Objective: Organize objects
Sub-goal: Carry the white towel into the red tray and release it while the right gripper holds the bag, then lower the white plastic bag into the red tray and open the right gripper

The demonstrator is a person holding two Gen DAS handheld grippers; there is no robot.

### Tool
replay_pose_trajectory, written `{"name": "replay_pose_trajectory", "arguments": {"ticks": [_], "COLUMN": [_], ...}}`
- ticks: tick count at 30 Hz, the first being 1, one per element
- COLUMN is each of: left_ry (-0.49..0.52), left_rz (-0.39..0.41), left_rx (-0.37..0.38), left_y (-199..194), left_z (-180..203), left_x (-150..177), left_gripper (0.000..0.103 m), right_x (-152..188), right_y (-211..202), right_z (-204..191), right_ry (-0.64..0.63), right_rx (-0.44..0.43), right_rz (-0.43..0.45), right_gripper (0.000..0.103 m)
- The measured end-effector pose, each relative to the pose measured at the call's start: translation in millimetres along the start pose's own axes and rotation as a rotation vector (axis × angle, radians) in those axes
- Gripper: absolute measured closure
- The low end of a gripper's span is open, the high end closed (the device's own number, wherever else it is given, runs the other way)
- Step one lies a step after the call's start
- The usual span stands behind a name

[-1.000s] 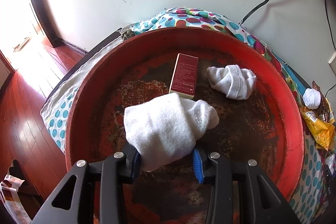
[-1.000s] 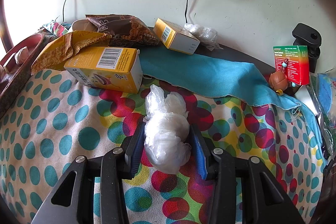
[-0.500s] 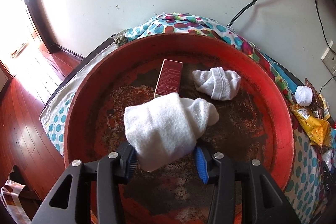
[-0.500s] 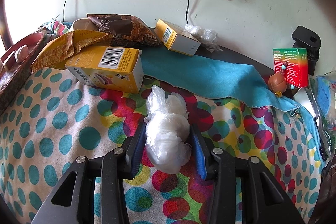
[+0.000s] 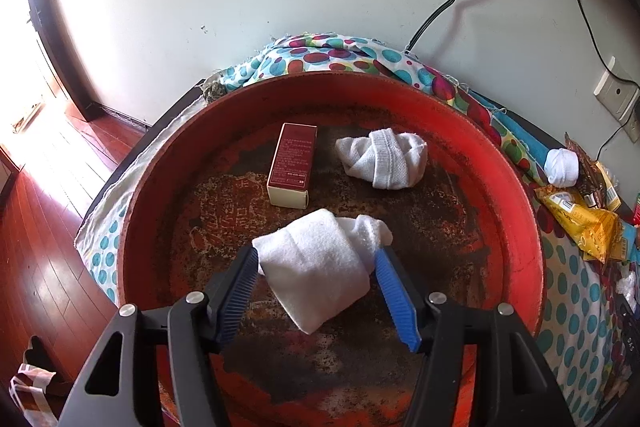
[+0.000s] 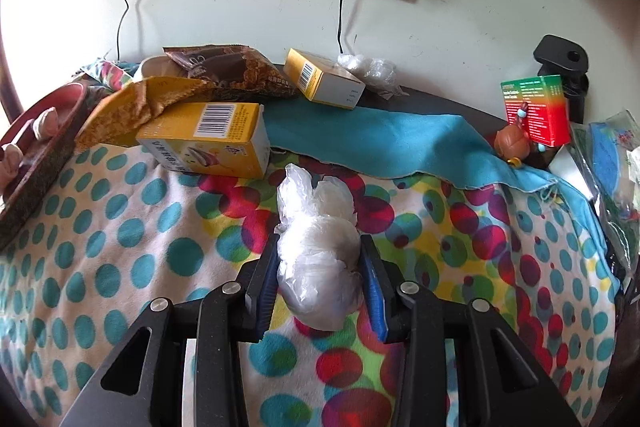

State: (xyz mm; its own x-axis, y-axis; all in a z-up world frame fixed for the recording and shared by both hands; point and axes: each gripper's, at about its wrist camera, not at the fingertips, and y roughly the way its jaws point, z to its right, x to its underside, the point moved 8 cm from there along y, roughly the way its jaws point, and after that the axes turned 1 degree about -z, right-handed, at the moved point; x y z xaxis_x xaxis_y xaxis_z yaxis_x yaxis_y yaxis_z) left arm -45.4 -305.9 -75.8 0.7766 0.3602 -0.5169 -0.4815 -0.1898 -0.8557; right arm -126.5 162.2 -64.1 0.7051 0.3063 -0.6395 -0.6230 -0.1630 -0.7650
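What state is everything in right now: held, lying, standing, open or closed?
Left gripper: open, fingers flanking rolled sock.
Rolled sock: in red tray.
Knotted sock: lying in tray.
Maroon box: flat, closed.
Right gripper: shut on plastic bag.
Green-red box: upright.

- Inside the red tray (image 5: 516, 227), the left gripper (image 5: 316, 259) stands wide around a rolled white sock (image 5: 320, 267); bare tray floor lies near, left and right of it.
- Farther in, a dark red box (image 5: 291, 165) and a second sock bundle (image 5: 382, 159) sit side by side with a narrow gap between them, blocking the far middle.
- The right gripper (image 6: 320, 263) clamps a plastic bag ball (image 6: 318, 259) over the dotted cloth (image 6: 120, 247), which lies bare near-left and near-right.
- Far left, a yellow carton (image 6: 208, 143) bars the way; behind it lie snack bags (image 6: 224, 71) and a smaller yellow box (image 6: 320, 79).
- Far right, a green-red box (image 6: 536, 111) and a small brown figure (image 6: 512, 143) crowd the edge.
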Motion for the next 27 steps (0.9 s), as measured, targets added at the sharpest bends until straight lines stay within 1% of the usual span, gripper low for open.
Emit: {"name": "replay_pose_trajectory", "arguments": {"ticks": [4, 8, 13, 14, 17, 21, 24, 27], "left_ry": [-0.007, 0.018, 0.05, 0.049, 0.017, -0.041, -0.073, -0.096], "left_rz": [0.003, 0.012, 0.031, 0.036, 0.056, 0.056, 0.052, 0.045], "left_rx": [0.015, 0.026, 0.046, 0.05, 0.059, 0.044, 0.031, 0.041], "left_y": [-4, -13, -29, -32, -40, -41, -39, -37], "left_z": [-1, 4, 8, 6, -7, -31, -46, -53], "left_x": [-1, -2, -4, -5, -10, -11, -10, -9], "left_gripper": [0.04, 0.04, 0.04, 0.04, 0.04, 0.04, 0.04, 0.04], "right_x": [-4, -16, -34, -40, -50, -66, -79, -90], "right_y": [-23, -38, -42, -41, -46, -44, -32, -10], "right_z": [2, -16, -75, -90, -144, -210, -237, -260], "right_ry": [-0.023, -0.071, -0.154, -0.17, -0.235, -0.326, -0.38, -0.413], "right_rx": [-0.035, -0.099, -0.222, -0.258, -0.32, -0.381, -0.418, -0.441], "right_rz": [0.016, 0.023, 0.017, 0.012, 0.013, 0.013, 0.004, -0.032], "right_gripper": [0.067, 0.067, 0.067, 0.067, 0.067, 0.067, 0.067, 0.067]}}
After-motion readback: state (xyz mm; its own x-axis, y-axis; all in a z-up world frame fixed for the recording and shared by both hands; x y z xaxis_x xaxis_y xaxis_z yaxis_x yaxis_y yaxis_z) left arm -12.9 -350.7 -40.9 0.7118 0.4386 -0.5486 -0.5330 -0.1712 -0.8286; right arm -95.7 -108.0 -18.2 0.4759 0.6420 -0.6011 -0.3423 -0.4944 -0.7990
